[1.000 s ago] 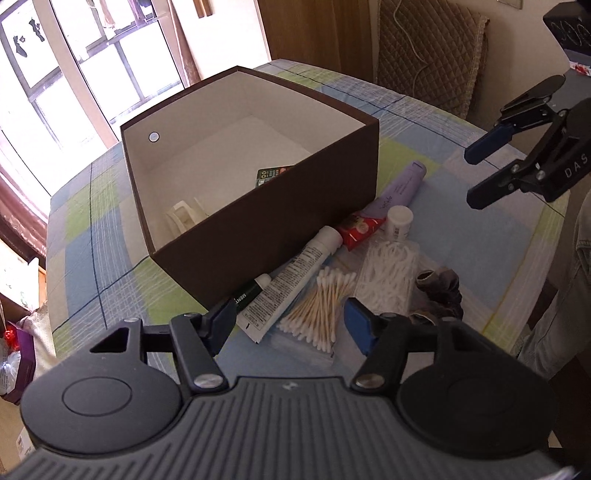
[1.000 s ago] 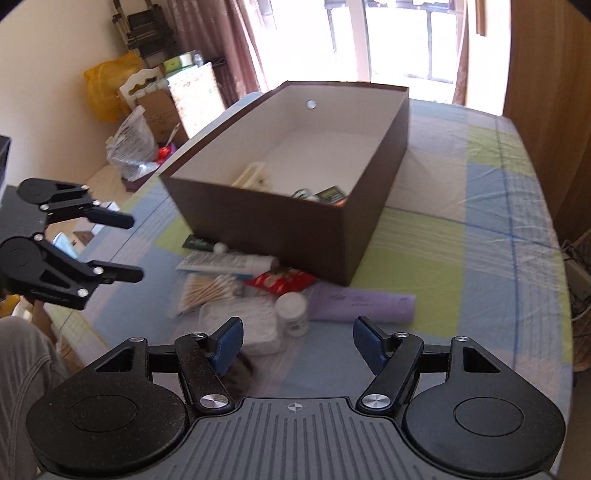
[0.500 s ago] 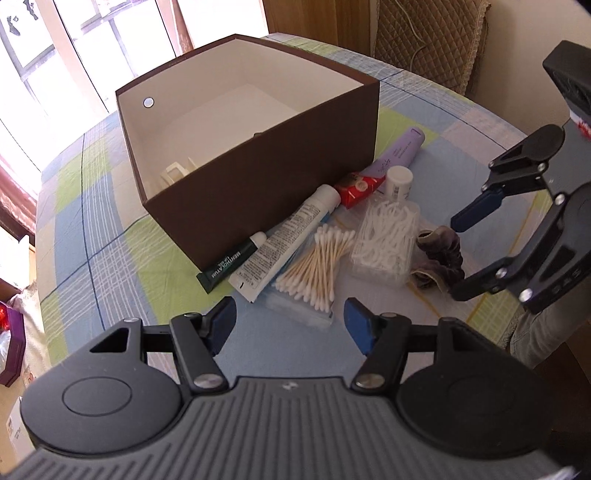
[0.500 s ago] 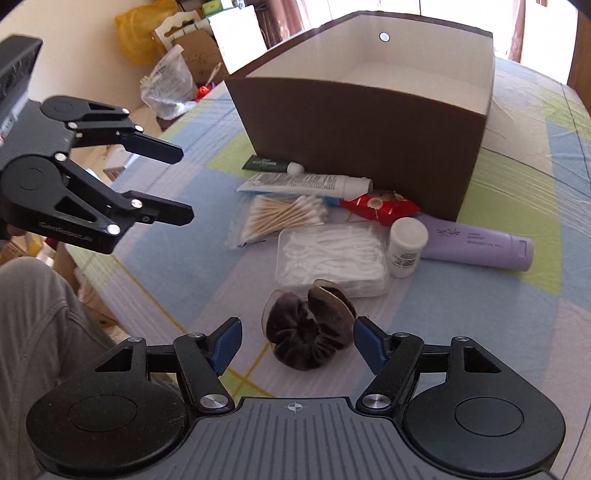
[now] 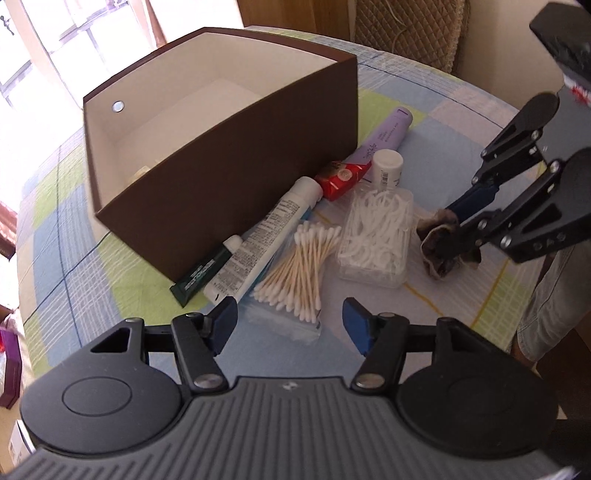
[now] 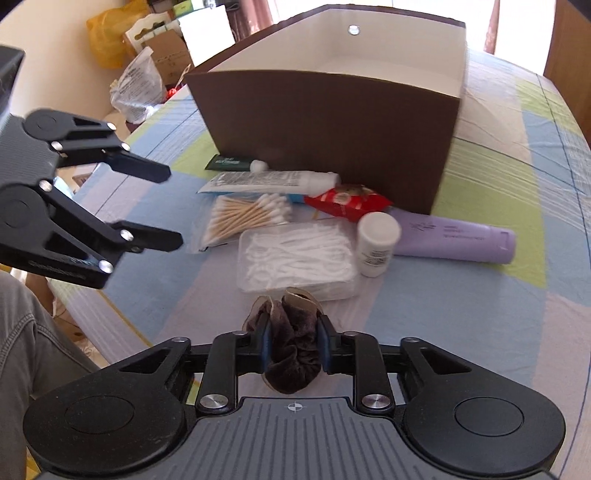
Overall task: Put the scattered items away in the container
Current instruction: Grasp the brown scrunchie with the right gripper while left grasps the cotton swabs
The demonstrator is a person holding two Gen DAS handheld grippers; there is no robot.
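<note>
A brown box (image 5: 229, 177) (image 6: 332, 122) with a white inside stands on the checked tablecloth. In front of it lie a green tube (image 5: 201, 271), a white tube (image 5: 266, 236), a bag of cotton swabs (image 5: 299, 267) (image 6: 243, 216), a clear case of floss picks (image 5: 376, 236) (image 6: 295, 254), a red sachet (image 6: 347, 201), a small white bottle (image 6: 378, 243) and a purple tube (image 6: 454, 240). My right gripper (image 6: 293, 347) (image 5: 461, 227) is shut on a dark brown scrunchie (image 6: 293, 354) (image 5: 439, 251) at the table surface. My left gripper (image 5: 290, 325) (image 6: 175, 205) hovers open just short of the swabs.
A padded chair back (image 5: 410, 33) stands beyond the table's far edge. Bags and cardboard boxes (image 6: 147, 62) crowd the floor on the left. A person's trouser leg (image 6: 22, 354) is by the near table edge. Bare cloth lies right of the purple tube.
My right gripper moved forward and down and shut on the scrunchie, which lay free between its open fingers half a second ago. The left gripper has come lower and nearer the swabs, still open.
</note>
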